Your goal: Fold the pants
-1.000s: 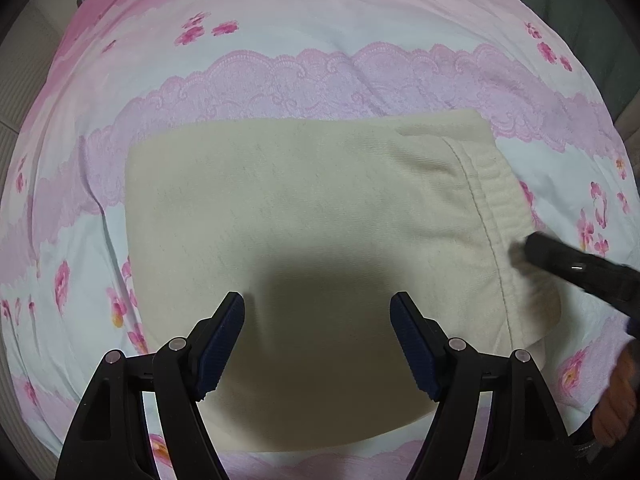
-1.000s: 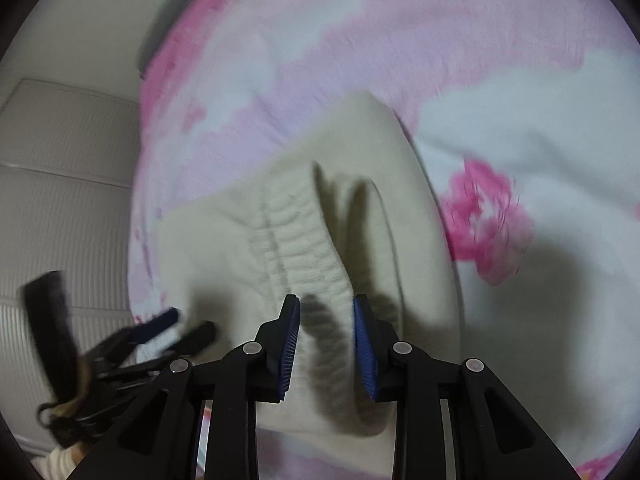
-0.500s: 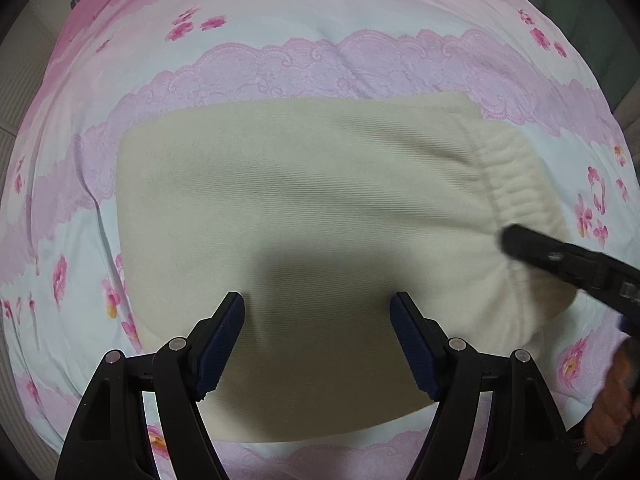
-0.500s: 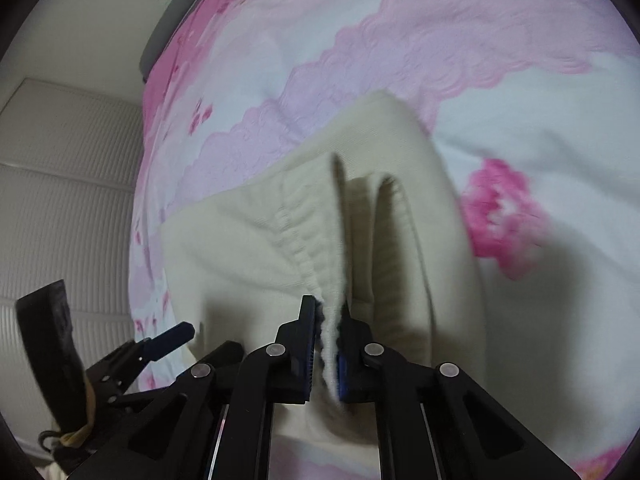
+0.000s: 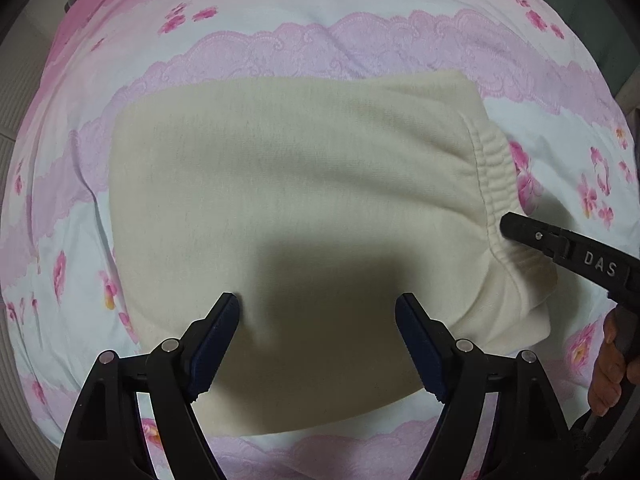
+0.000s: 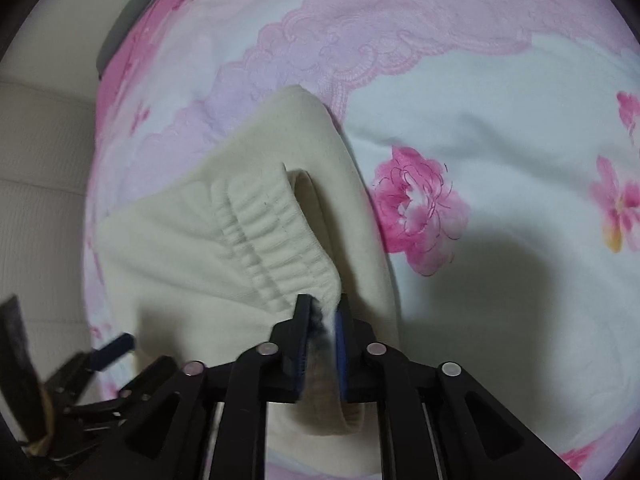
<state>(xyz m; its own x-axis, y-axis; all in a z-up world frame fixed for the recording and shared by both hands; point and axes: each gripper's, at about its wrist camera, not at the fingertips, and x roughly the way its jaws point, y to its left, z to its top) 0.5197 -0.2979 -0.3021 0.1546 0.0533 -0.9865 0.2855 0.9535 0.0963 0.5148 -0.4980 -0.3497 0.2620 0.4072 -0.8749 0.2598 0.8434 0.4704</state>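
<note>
Overhead, cream folded pants (image 5: 288, 208) lie flat on a pink floral bedspread (image 5: 320, 8). Left gripper (image 5: 318, 324) hovers over the pants' middle, its 2 fingers having just spread wider, nothing between them. Right gripper (image 6: 322, 312) pinches the ribbed waistband (image 6: 276, 236) at the pants' edge.

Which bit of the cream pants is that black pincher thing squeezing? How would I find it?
Start at the pink flowery bedspread, then find the folded cream pants lying on it. Follow their edge nearest the big pink flower to the waistband, where the right gripper is pinched shut. It is the only crinkly, ribbed strip; the rest of the cloth is smooth.
</note>
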